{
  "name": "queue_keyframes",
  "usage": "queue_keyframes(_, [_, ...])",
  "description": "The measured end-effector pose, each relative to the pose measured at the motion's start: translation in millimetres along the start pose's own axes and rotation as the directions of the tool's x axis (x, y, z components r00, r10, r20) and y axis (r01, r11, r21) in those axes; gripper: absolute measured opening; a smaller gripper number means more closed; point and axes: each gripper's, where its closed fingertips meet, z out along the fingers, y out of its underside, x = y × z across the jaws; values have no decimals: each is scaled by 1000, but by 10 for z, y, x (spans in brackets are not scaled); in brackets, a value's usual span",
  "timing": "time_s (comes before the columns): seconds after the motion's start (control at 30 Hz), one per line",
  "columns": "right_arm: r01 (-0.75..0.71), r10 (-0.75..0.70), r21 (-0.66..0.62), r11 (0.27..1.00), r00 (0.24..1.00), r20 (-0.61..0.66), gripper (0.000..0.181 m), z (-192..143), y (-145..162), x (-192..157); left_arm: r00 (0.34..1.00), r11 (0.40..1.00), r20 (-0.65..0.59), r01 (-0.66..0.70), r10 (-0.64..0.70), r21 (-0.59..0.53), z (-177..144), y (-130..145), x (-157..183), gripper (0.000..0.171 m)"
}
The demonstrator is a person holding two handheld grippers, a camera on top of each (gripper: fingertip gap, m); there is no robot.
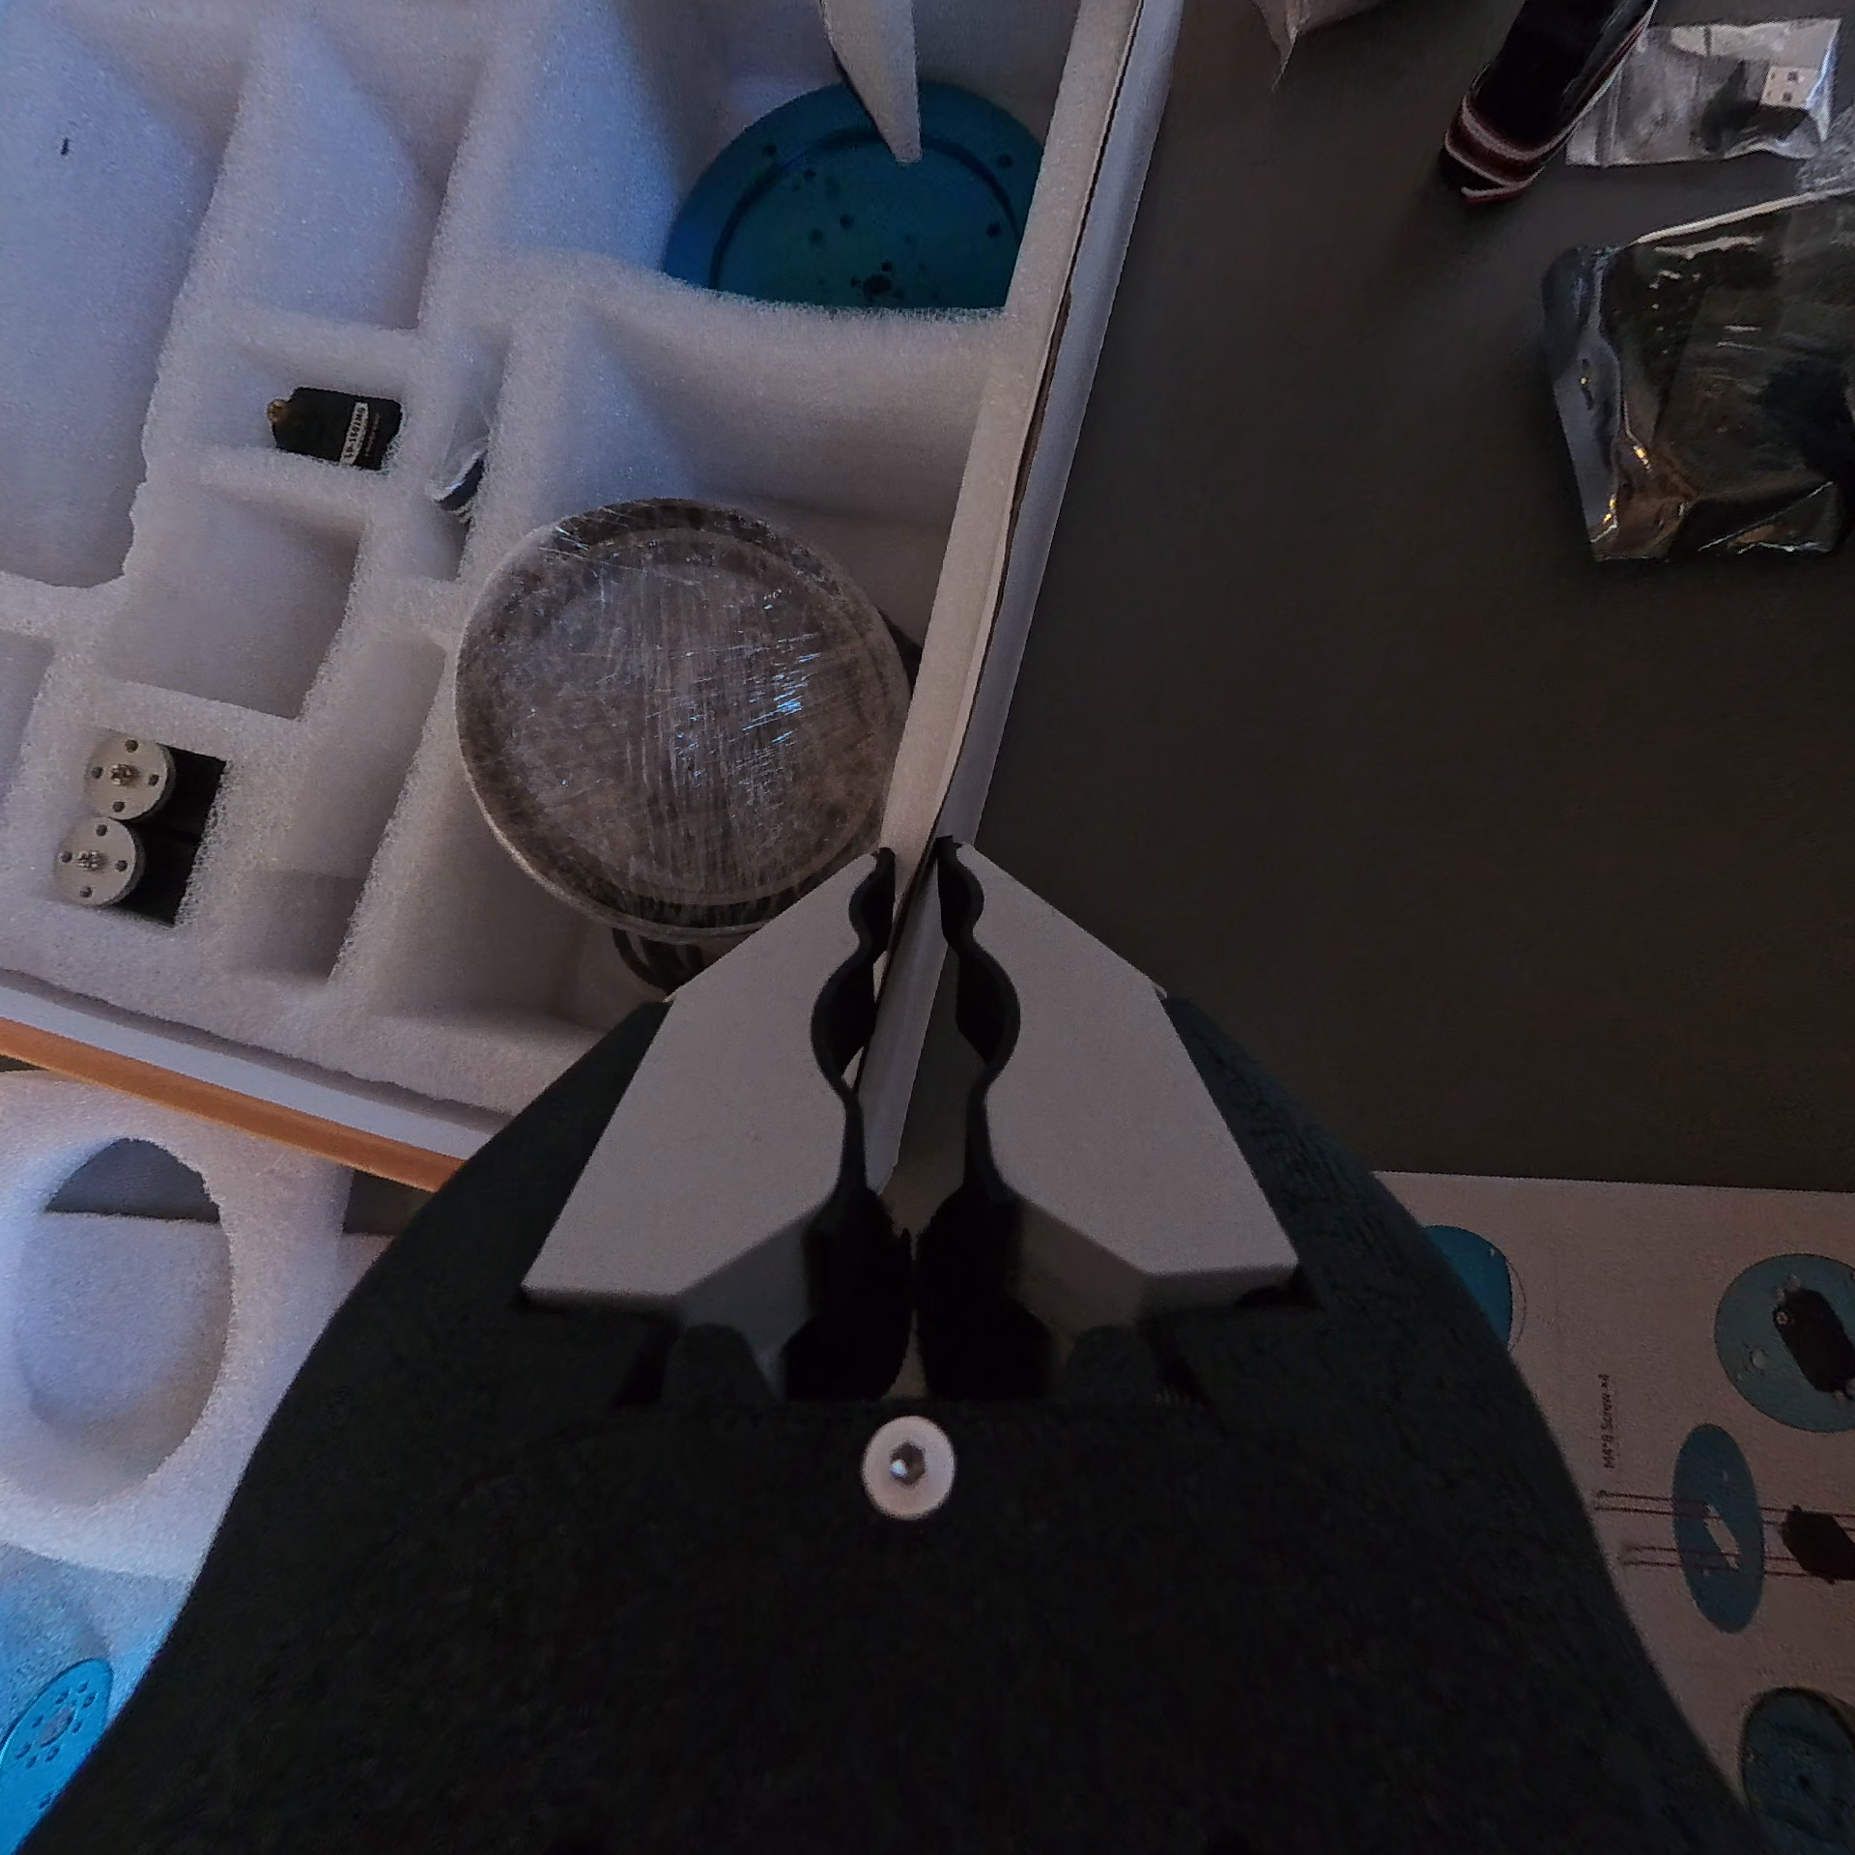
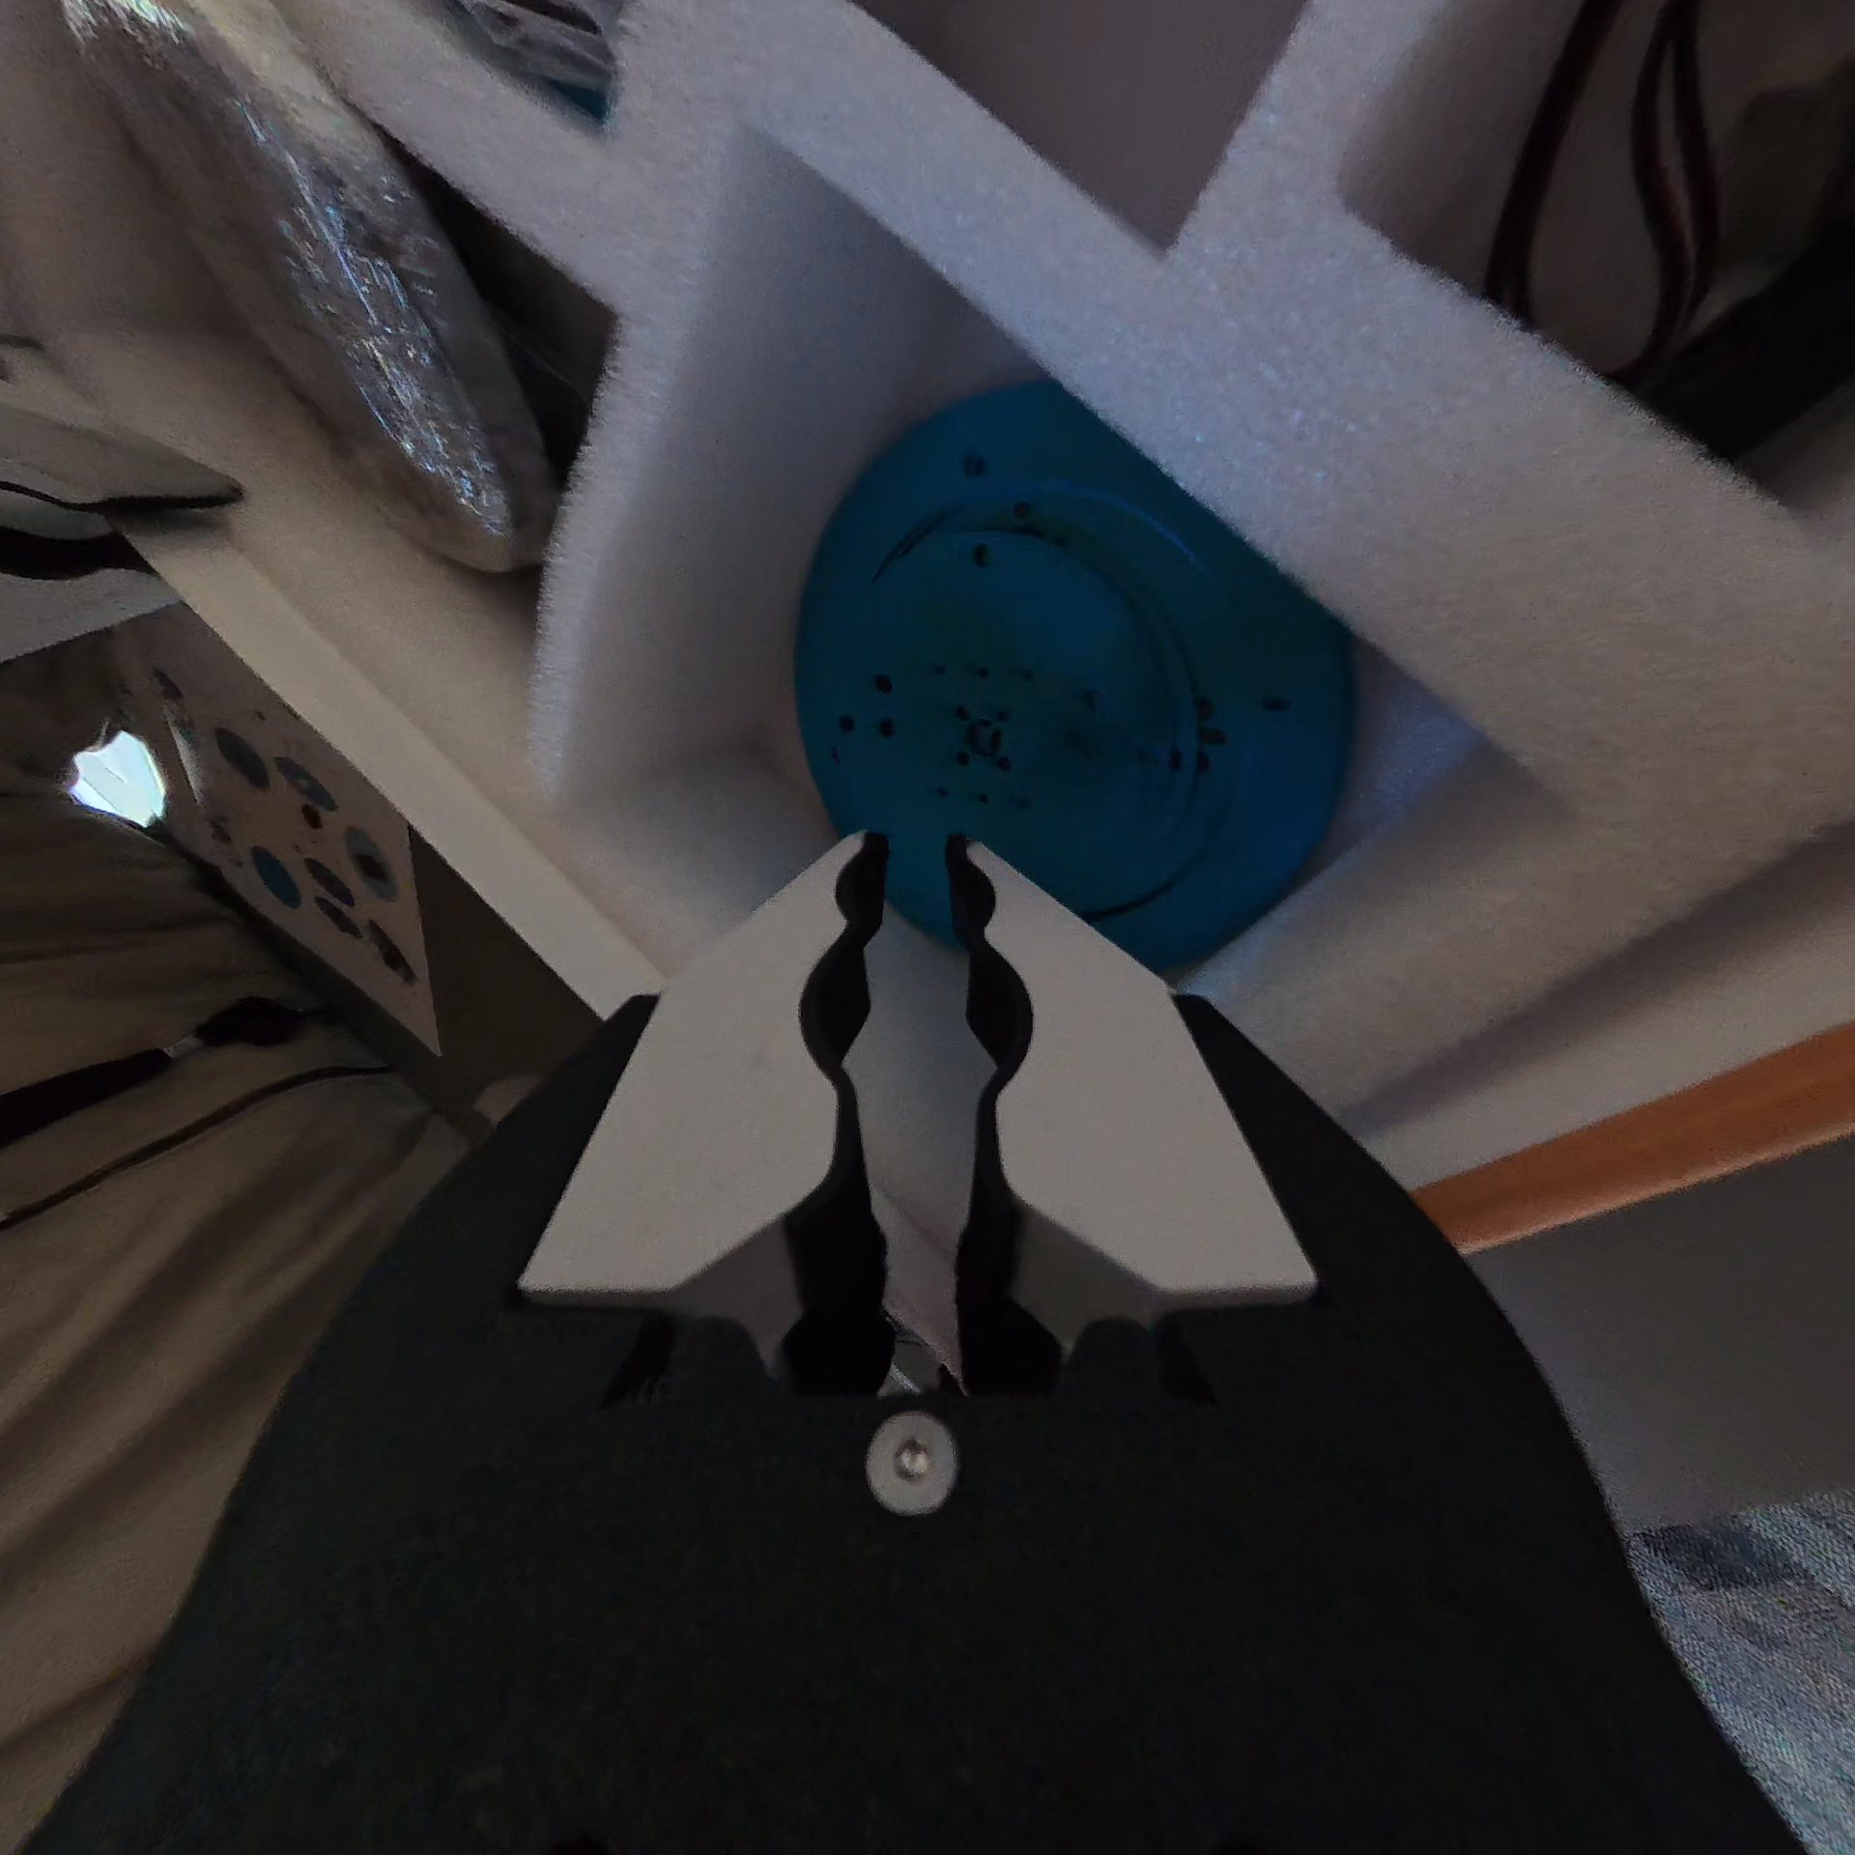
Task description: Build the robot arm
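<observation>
Left tool [image 1: 911, 861]: two white-faced fingers clenched on the thin white side wall of a cardboard box [image 1: 1044, 502], the wall edge running between the wavy black pads from near to far.

White foam insert [image 1: 562, 402] inside the box, left of the gripped wall, cut into compartments:
- round disc wrapped in clear film [image 1: 673, 703], just left of the left tool's tips;
- blue round metal plate with small holes [image 1: 853, 201], in the far compartment against the box wall;
- small black servo-like part [image 1: 341, 427], in a small left compartment;
- two silver round horns on black bodies [image 1: 125, 813], in the near left compartment.

Dark grey tabletop [image 1: 1355, 703] right of the box, carrying a silvery crumpled bag [image 1: 1727, 402] at far right and a white printed sheet with blue circular figures [image 1: 1656, 1455] at near right.

Right tool [image 2: 918, 848]: fingers nearly together with a narrow gap, tips at the near edge of the blue plate [image 2: 1074, 683]; whether they pinch the rim or anything else cannot be told. The right tool's white finger [image 1: 883, 70] shows in the left wrist view, pointing down onto the blue plate. Film-wrapped disc [image 2: 402, 331] lies at far left of the right wrist view.
</observation>
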Motion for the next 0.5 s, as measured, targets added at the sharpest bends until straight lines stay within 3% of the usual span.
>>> queue_keyframes(0.1, [23,-22,34,999,999,-31,12,-53,-66,-12,1000,1000,-2,3,-3,1,-1,1,1,7])
queue_keyframes(0.23, [81,-62,61,995,962,-268,25,-140,-208,177,1000,1000,-4,3,-3,0,1,1,2,7])
queue_keyframes(0.33, [116,-113,-10,993,932,-346,57,-28,-215,199,1000,1000,-5,5,-5,0,1,1,2,7])
queue_keyframes(0.5, [121,-135,-64,991,940,-314,72,55,-233,109,1000,1000,-3,3,-3,0,1,3,2,7])
